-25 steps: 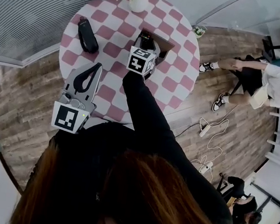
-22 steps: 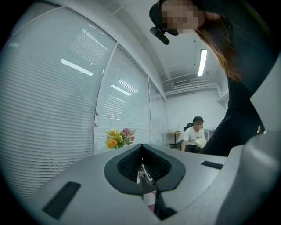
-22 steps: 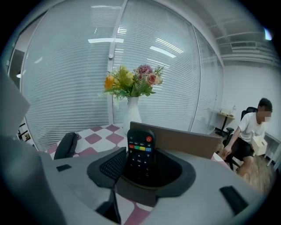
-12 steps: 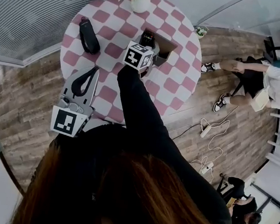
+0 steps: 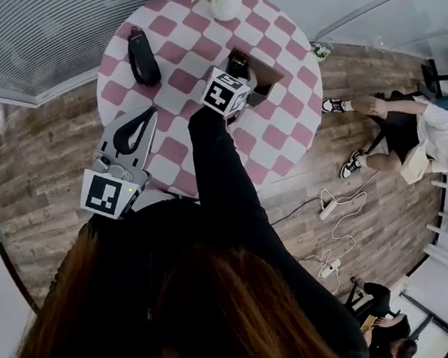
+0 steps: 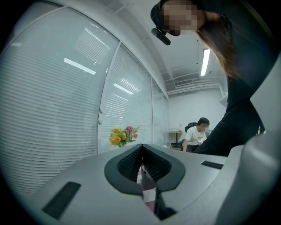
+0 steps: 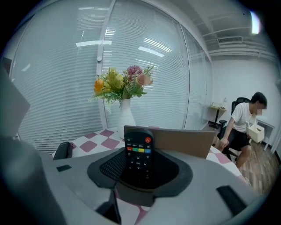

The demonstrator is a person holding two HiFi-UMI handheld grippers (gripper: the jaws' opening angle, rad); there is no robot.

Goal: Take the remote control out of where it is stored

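Opening right gripper [image 7: 141, 153] astride remote control [image 7: 138, 159]

Centre frame, table [image 5: 284, 125]: pink-and-white checks | remote control [image 7: 138, 156]: black; red, green, yellow, blue buttons | box [image 7: 184, 139]: brown | vase [image 7: 125, 117]: white

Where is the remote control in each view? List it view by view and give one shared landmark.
Head view: remote control upper centre, at the cardboard box on the checked table.
Left gripper view: not in it.
Right gripper view: lower centre, upright in front of the box's wall.
Shared landmark: the vase of flowers.
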